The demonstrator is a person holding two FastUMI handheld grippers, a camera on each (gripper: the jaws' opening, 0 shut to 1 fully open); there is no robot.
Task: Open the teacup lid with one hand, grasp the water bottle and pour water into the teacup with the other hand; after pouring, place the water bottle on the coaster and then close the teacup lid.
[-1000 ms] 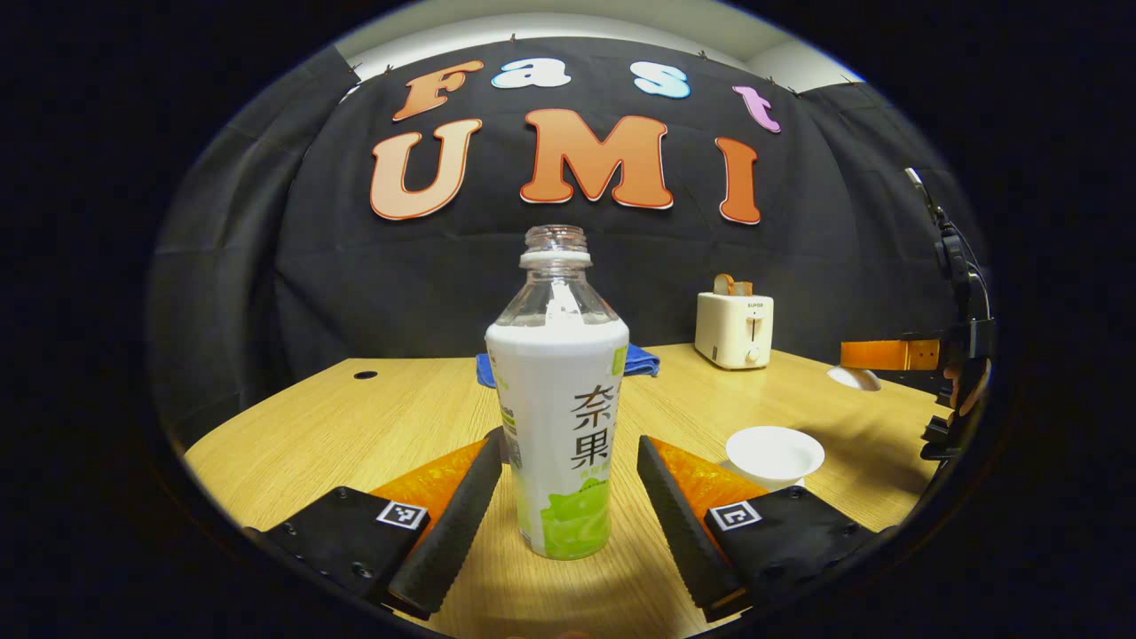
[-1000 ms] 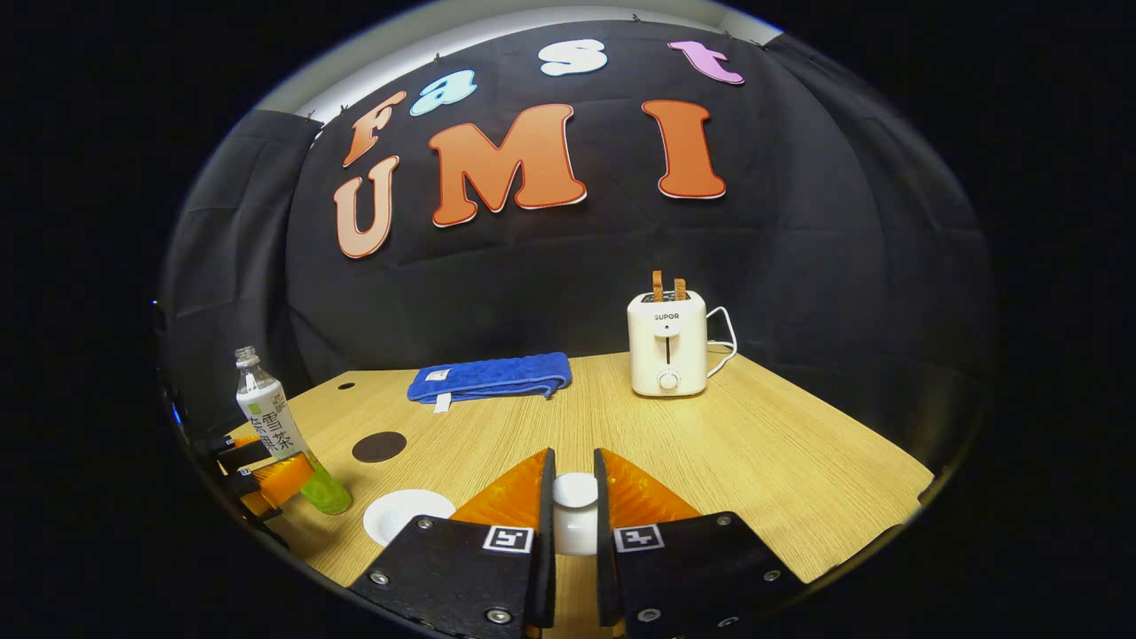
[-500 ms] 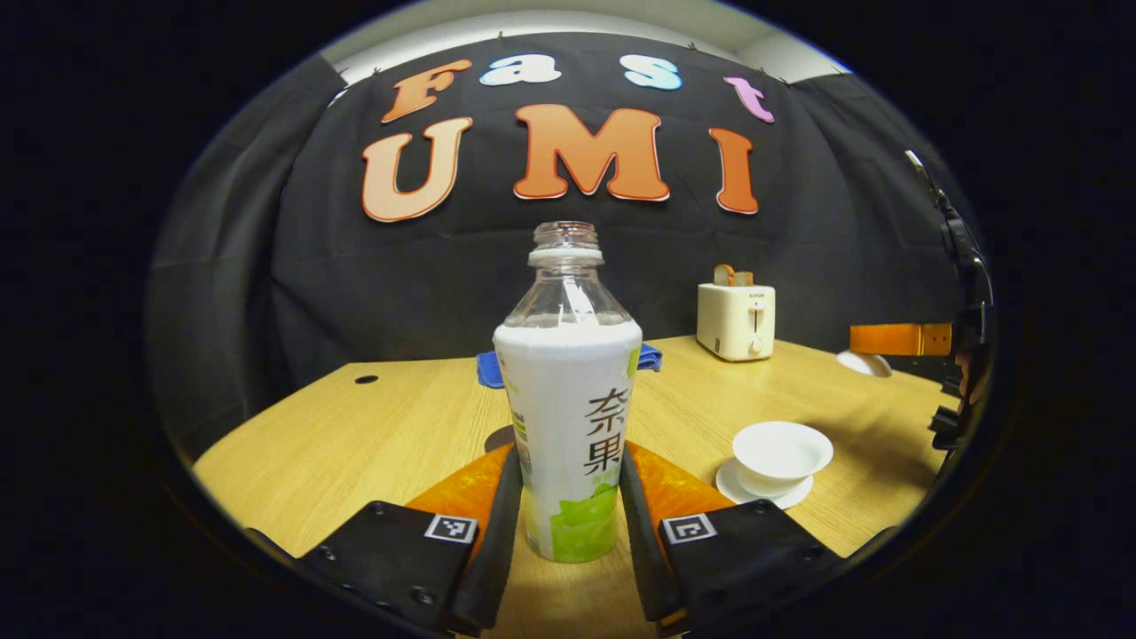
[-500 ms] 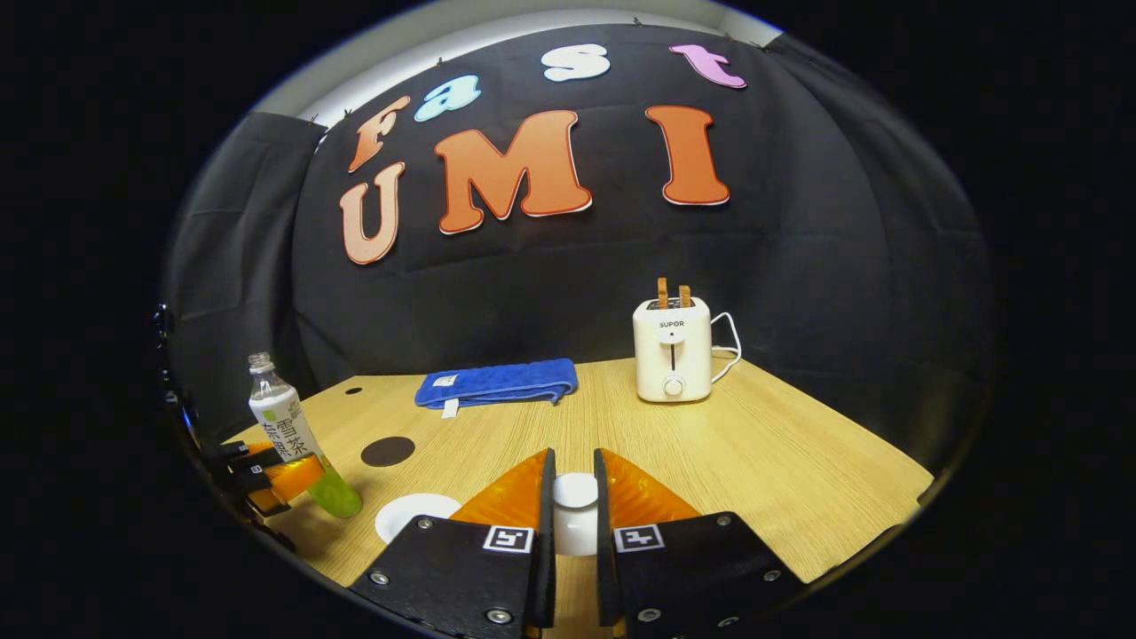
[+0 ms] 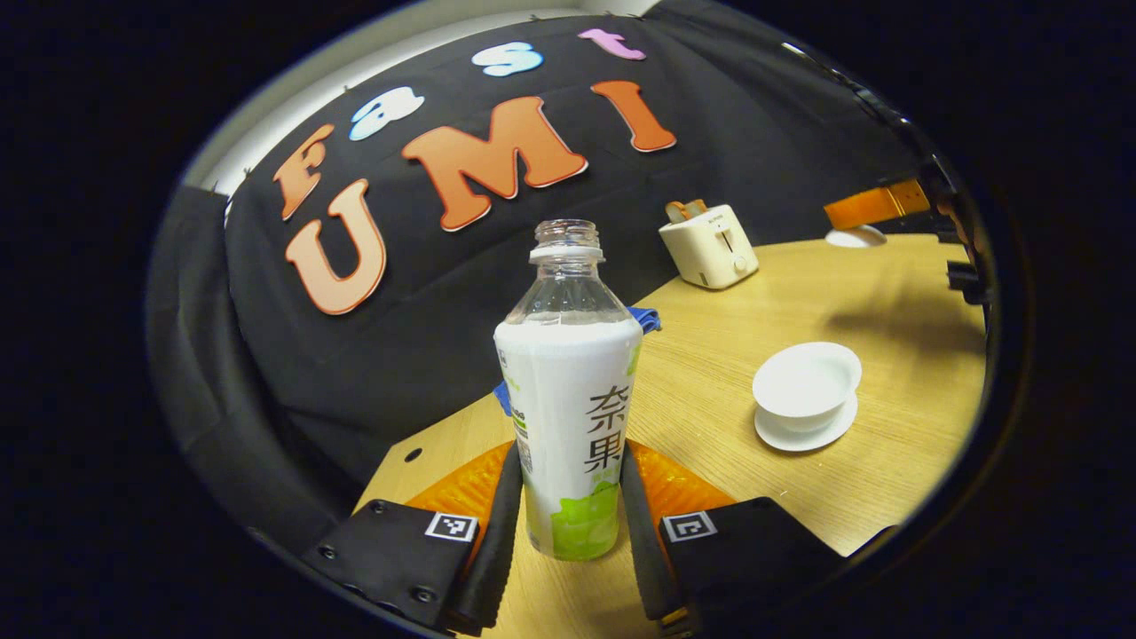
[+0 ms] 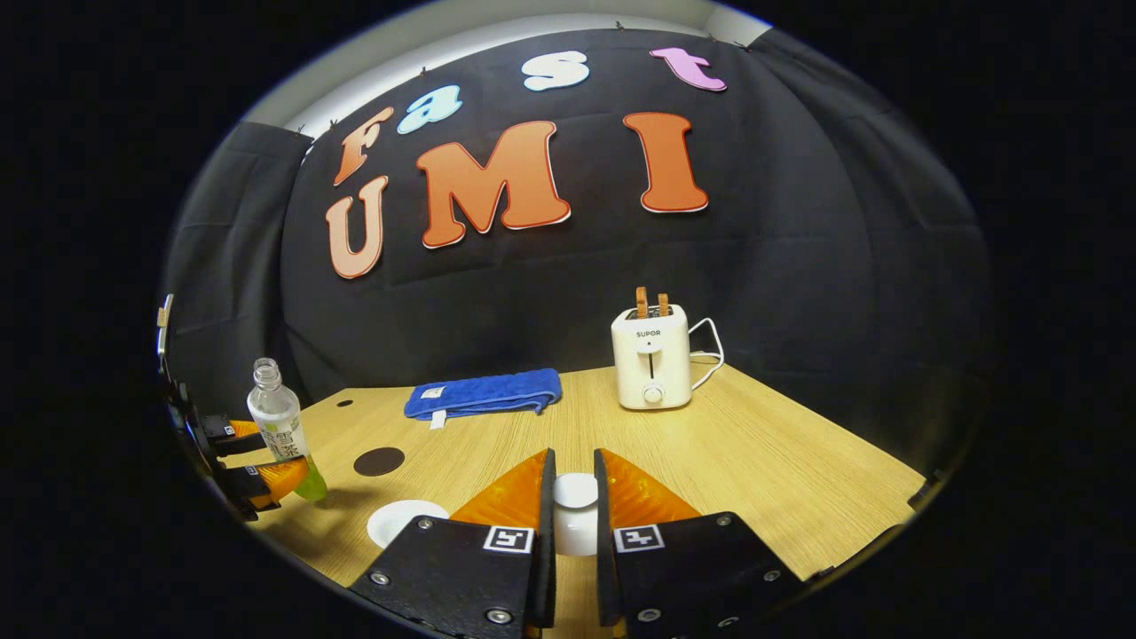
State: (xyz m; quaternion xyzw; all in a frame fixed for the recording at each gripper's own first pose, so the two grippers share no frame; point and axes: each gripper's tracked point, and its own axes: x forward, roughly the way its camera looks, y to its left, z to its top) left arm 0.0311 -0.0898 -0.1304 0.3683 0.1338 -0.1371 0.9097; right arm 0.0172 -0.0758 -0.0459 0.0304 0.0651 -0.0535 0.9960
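An uncapped water bottle [image 5: 568, 417] with a white and green label stands between my left gripper's [image 5: 568, 454] fingers, which are shut on its lower body. It hangs a little above the table, as the right gripper view also shows the bottle [image 6: 280, 428] over its shadow. The open white teacup [image 5: 806, 383] sits on its saucer [image 5: 803, 435] to the right of the bottle. My right gripper [image 6: 574, 455] is shut on the white teacup lid [image 6: 575, 510], held off to the side. A dark round coaster [image 6: 379, 461] lies behind the teacup [image 6: 406, 522].
A cream toaster [image 6: 650, 358] with toast stands at the back of the wooden table [image 6: 754, 461]. A folded blue towel [image 6: 484, 393] lies along the back edge near a small cable hole [image 6: 344, 402]. The black cloth wall closes off the rear.
My left gripper closed on the bottle, then lifted it off the table and tilted. The right gripper kept holding the lid nearly still.
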